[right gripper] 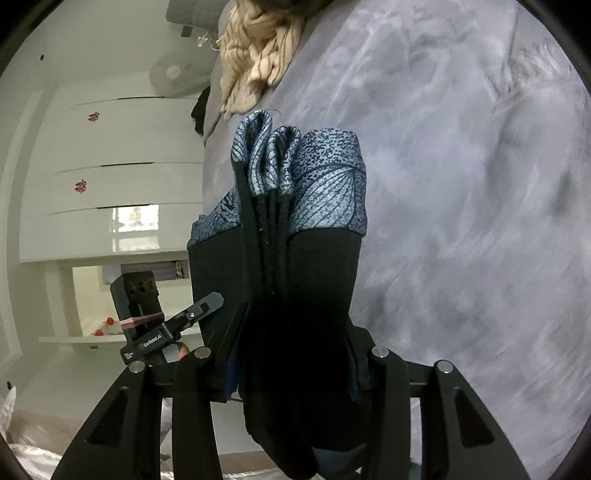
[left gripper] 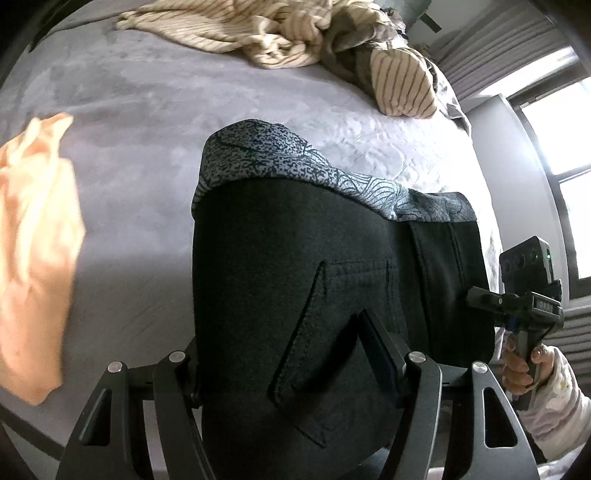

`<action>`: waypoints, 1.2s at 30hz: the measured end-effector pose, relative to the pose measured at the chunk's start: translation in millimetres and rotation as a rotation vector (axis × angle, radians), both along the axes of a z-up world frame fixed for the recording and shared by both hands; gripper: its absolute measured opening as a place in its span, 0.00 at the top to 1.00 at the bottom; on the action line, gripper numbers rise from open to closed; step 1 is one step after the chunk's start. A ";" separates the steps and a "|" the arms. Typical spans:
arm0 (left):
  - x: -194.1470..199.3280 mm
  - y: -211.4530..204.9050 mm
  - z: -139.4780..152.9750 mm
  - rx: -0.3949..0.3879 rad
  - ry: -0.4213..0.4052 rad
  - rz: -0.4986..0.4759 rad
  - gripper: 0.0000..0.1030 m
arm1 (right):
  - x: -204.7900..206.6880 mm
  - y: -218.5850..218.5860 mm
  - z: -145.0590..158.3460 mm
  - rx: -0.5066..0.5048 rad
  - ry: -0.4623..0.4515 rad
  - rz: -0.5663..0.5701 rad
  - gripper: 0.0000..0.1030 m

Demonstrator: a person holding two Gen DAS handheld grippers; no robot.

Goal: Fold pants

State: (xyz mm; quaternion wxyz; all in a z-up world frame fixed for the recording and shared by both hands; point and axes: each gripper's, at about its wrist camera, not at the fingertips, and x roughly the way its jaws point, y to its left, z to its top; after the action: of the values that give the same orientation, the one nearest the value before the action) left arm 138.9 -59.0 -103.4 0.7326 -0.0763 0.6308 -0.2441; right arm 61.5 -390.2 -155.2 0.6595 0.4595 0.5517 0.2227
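The black pants (left gripper: 303,280) with a blue-grey patterned cuff band (left gripper: 273,155) are folded into a thick stack and held up above the grey bed. My left gripper (left gripper: 291,354) is shut on one edge of the stack; a back pocket faces the camera. My right gripper (right gripper: 295,354) is shut on the other edge of the pants (right gripper: 306,295), where several folded layers and rolled patterned cuffs (right gripper: 295,166) show end-on. The right gripper also shows at the right of the left wrist view (left gripper: 524,295), and the left gripper at the left of the right wrist view (right gripper: 166,328).
A grey bedspread (left gripper: 147,122) lies under the pants. A peach garment (left gripper: 33,236) lies at the left. A cream striped cloth (left gripper: 258,33) and striped pillow (left gripper: 402,85) lie at the far end. White wardrobe doors (right gripper: 110,177) and a window (left gripper: 561,155) flank the bed.
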 end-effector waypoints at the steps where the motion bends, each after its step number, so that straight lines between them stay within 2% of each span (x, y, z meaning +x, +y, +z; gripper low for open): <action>1: -4.3 10.1 1.0 0.007 -0.004 -0.002 0.33 | -4.6 8.5 0.1 0.000 -0.001 0.000 0.55; 6: -10.7 40.6 -14.2 0.053 -0.032 0.009 0.33 | -19.6 47.3 -13.1 -0.004 0.026 -0.028 0.55; 12: -3.2 54.3 -67.3 0.169 -0.037 0.054 0.33 | -17.8 68.8 -47.9 -0.151 0.090 -0.031 0.54; 14: -4.0 62.4 -70.9 0.156 -0.055 0.069 0.19 | -17.6 71.0 -58.7 -0.193 0.099 -0.028 0.51; 16: -3.9 67.1 -72.0 0.187 -0.073 0.085 0.10 | -18.6 69.1 -60.8 -0.222 0.097 -0.034 0.45; 17: -4.1 69.6 -72.3 0.189 -0.073 0.088 0.10 | -19.6 67.8 -61.8 -0.253 0.107 -0.037 0.40; 18: -4.5 71.6 -72.0 0.188 -0.068 0.092 0.10 | -20.7 68.4 -60.2 -0.284 0.112 -0.033 0.38; 25: -18.3 69.9 -49.5 0.300 -0.118 0.086 0.10 | -23.3 77.5 -36.5 -0.491 0.131 -0.023 0.35; 32: -44.9 63.1 -22.7 0.371 -0.147 0.080 0.10 | -42.7 83.3 -6.8 -0.579 0.130 -0.044 0.28; 36: -56.7 54.1 -13.8 0.382 -0.148 0.068 0.10 | -51.9 90.7 7.2 -0.622 0.124 -0.034 0.23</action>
State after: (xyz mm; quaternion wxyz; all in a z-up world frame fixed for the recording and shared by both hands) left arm 82.2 -4.9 -117.1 0.7860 0.0609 0.6070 -0.1004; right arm 9.7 -299.5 -148.1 0.7370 0.2575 0.6249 0.0038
